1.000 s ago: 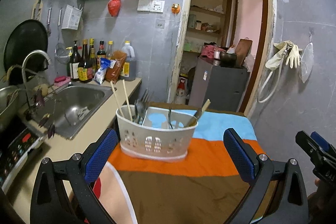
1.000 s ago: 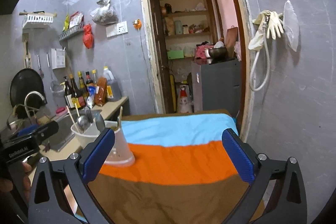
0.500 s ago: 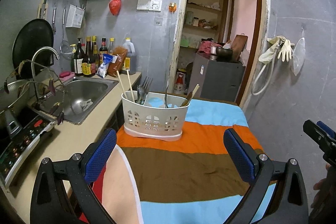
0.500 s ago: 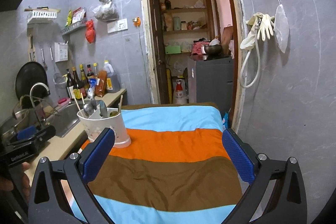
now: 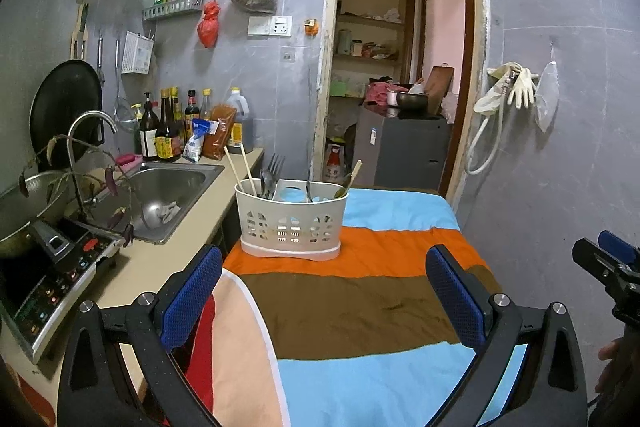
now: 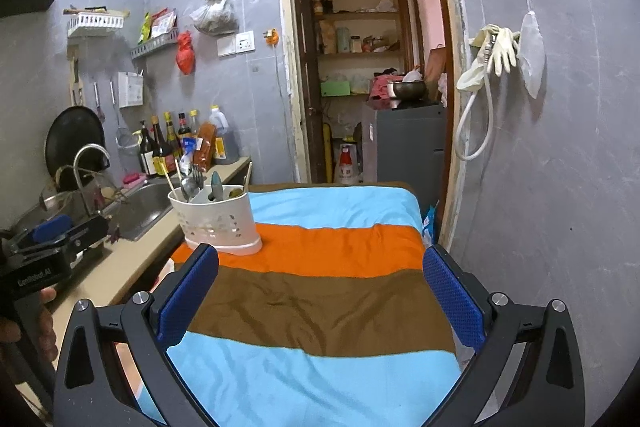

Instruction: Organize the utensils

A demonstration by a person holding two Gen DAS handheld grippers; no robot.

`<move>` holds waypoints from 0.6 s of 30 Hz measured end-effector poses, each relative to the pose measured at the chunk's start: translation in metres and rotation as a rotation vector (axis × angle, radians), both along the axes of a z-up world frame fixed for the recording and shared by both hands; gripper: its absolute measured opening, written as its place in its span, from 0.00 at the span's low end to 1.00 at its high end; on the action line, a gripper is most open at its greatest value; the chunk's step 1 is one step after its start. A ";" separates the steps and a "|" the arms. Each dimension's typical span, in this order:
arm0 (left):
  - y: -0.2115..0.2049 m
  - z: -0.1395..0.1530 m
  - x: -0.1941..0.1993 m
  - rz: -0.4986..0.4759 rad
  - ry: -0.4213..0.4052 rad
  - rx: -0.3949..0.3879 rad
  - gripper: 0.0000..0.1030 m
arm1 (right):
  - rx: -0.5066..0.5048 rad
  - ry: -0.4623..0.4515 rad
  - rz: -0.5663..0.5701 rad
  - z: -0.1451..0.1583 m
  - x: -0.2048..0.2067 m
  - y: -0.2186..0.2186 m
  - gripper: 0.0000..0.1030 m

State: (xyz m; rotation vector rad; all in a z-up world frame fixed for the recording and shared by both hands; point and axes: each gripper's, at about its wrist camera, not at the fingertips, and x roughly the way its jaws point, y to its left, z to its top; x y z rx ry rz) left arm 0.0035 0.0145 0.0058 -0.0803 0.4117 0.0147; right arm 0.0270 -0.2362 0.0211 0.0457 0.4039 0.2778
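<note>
Caddy (image 5: 291, 225) is set upright on the orange stripe of the cloth (image 5: 360, 307), at the far left of the covered surface, just beside the counter (image 5: 168, 259) and sink (image 5: 168, 187). Inside are held chopsticks (image 5: 240, 167), a fork (image 5: 275, 165), spoons (image 6: 190, 187) and a wooden-handled piece (image 5: 352, 175), all standing and leaning on the rim. Which compartment each sits in cannot be told. No loose utensils are seen on the cloth.

Left tool (image 5: 324, 295) is held wide apart, nothing gripped, hovering over the brown stripe, well short of the caddy. Right tool (image 6: 320, 299) is likewise spread and empty, over the cloth's near half, the caddy off to its left.

Step judged: either the end of the job with everything stowed, or the start of a re-sort; nothing on the cloth favours the second. If more is wanted, a single handle would have to be picked from above with the tool narrowed first, since the handles are crowded at the left end. The light caddy could be tipped by a sideways pull, so steadying by the other tool is advised.
</note>
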 end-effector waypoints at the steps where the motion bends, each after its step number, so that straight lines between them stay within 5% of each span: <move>1: 0.000 -0.001 -0.002 -0.003 -0.001 -0.004 0.97 | 0.008 -0.016 -0.007 0.001 -0.007 -0.002 1.00; 18: -0.007 -0.004 -0.023 0.000 -0.010 -0.029 0.97 | 0.003 -0.023 -0.019 0.001 -0.027 -0.006 1.00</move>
